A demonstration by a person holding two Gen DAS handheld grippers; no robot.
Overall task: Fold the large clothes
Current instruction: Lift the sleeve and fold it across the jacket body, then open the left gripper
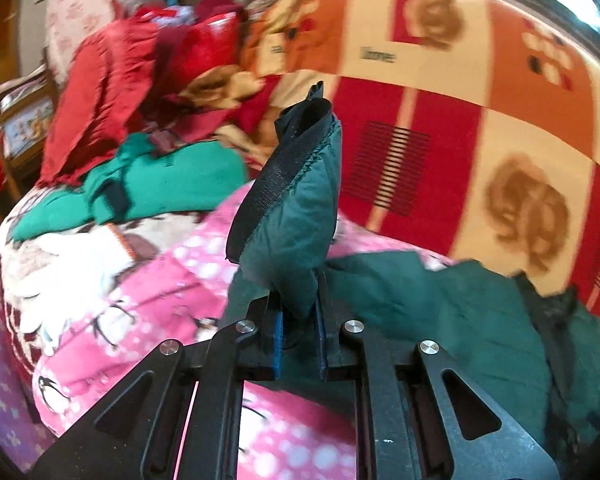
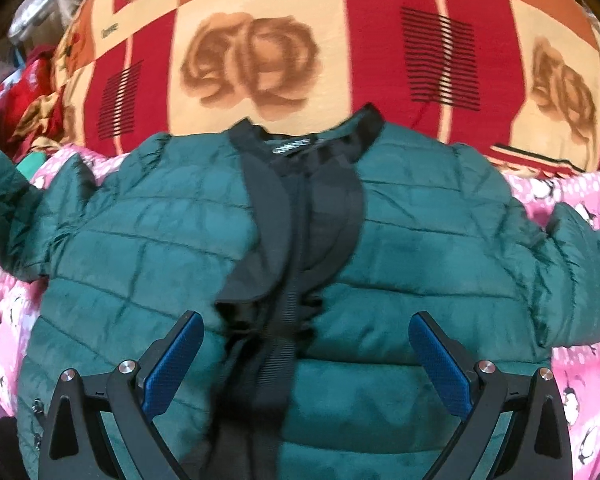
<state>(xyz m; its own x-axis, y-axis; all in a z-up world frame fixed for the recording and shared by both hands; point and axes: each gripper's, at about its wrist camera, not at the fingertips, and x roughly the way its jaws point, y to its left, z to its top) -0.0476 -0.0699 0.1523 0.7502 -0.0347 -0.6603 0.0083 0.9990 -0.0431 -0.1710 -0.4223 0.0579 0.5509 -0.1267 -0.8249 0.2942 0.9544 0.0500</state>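
Observation:
A dark green quilted jacket with black trim lies front up on a pink penguin blanket, collar away from me, both sleeves spread out. My right gripper is open and empty, just above the jacket's lower front, astride the black zipper band. My left gripper is shut on a sleeve cuff of the jacket and holds it lifted, its black edge band standing upright. The rest of the jacket lies to the right in the left wrist view.
A red, orange and cream rose-patterned blanket covers the bed behind the jacket. A pile of red clothes and a green garment lie at the left. A wooden shelf stands beyond the bed's left edge.

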